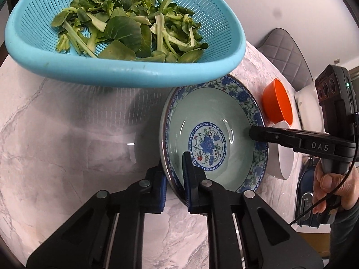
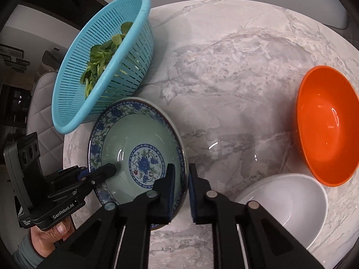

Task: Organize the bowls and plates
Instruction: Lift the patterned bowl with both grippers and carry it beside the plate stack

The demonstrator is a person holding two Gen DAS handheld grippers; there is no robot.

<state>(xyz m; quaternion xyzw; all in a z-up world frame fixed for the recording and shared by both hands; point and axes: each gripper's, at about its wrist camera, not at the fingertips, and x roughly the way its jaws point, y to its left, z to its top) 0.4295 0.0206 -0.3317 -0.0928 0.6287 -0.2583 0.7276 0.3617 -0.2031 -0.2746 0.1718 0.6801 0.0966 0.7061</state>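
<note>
A pale green bowl with a blue floral rim (image 1: 208,112) (image 2: 134,130) sits on the marble table. My left gripper (image 1: 174,177) (image 2: 107,170) is shut on the bowl's near rim, one pad inside and one outside. On the opposite side my right gripper (image 2: 181,176) (image 1: 254,134) is shut on the rim the same way. An orange bowl (image 2: 327,130) (image 1: 276,103) and a white bowl (image 2: 287,201) (image 1: 285,157) stand to the right of the floral bowl, close together.
A blue colander (image 1: 134,74) (image 2: 65,130) with leafy greens (image 1: 125,29) stands right behind the floral bowl. Grey quilted chairs (image 1: 287,51) stand past the table edge. A person's hands (image 1: 329,183) (image 2: 49,235) hold the gripper handles.
</note>
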